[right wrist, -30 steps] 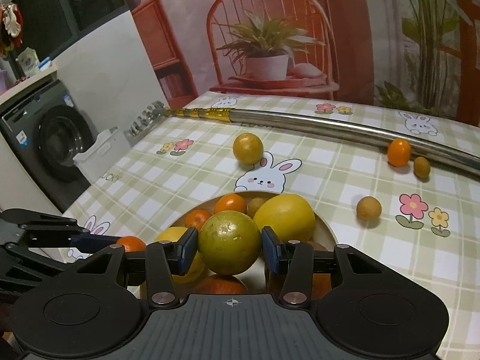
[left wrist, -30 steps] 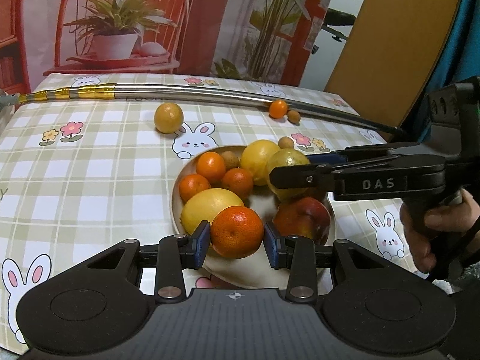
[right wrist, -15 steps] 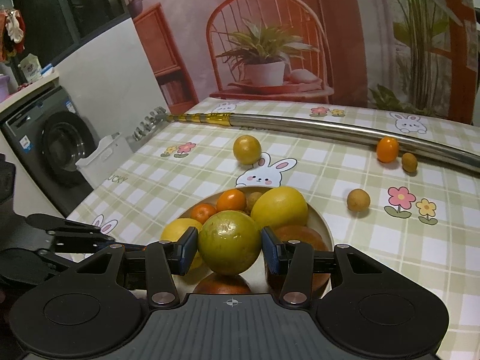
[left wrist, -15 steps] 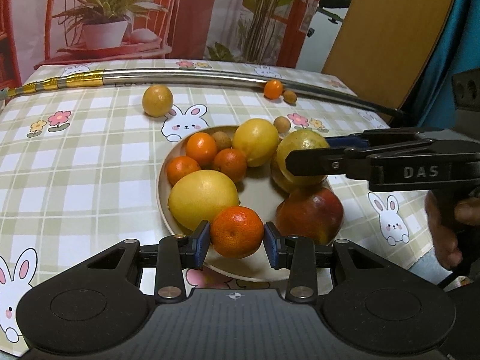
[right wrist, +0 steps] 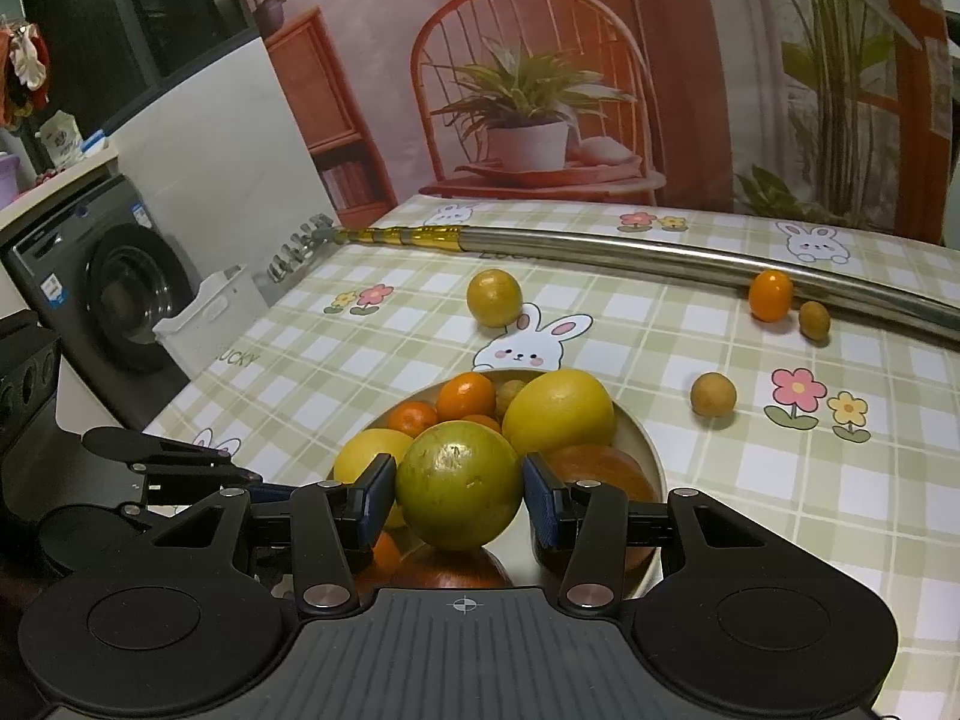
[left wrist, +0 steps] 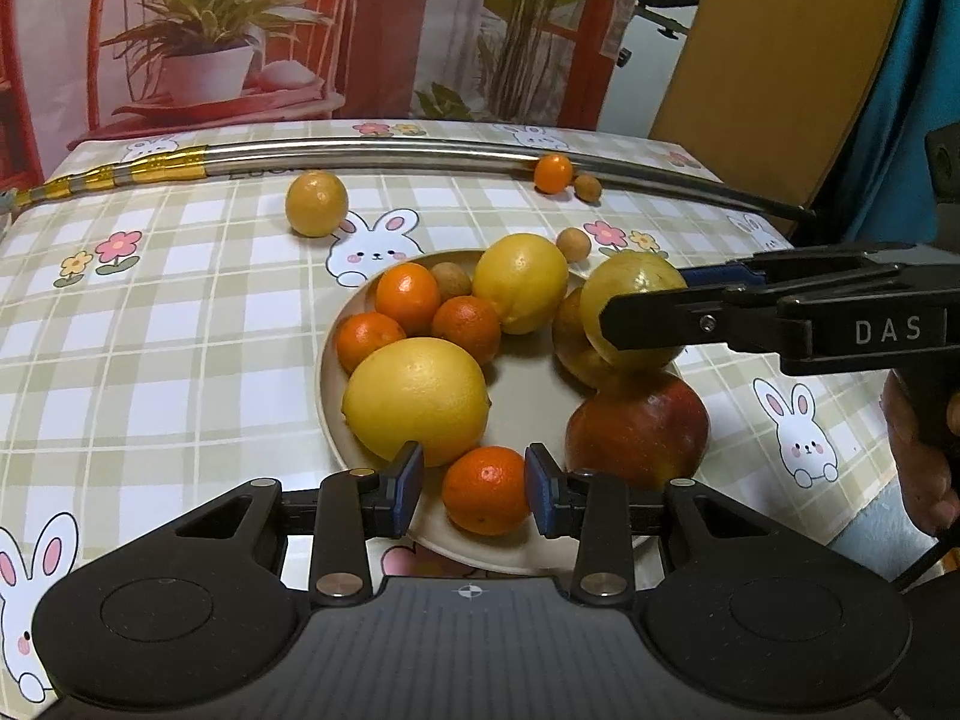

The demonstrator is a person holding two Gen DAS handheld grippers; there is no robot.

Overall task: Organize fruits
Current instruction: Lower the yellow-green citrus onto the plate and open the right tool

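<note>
While both grippers hold fruit over the plate (left wrist: 336,360), placing is the step in hand.
Left gripper (left wrist: 474,483) fingers clamp a tangerine (left wrist: 487,489) at the near rim; right gripper (right wrist: 459,495) fingers clamp a green-yellow fruit (right wrist: 459,486) above the pile; next, set each down gently.

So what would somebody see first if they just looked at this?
Probably the plate heaped with fruit in the middle of the bunny tablecloth. Right over it, the left gripper pinches a small mandarin at the plate's near edge, and the right gripper grips a greenish-yellow citrus.
</note>
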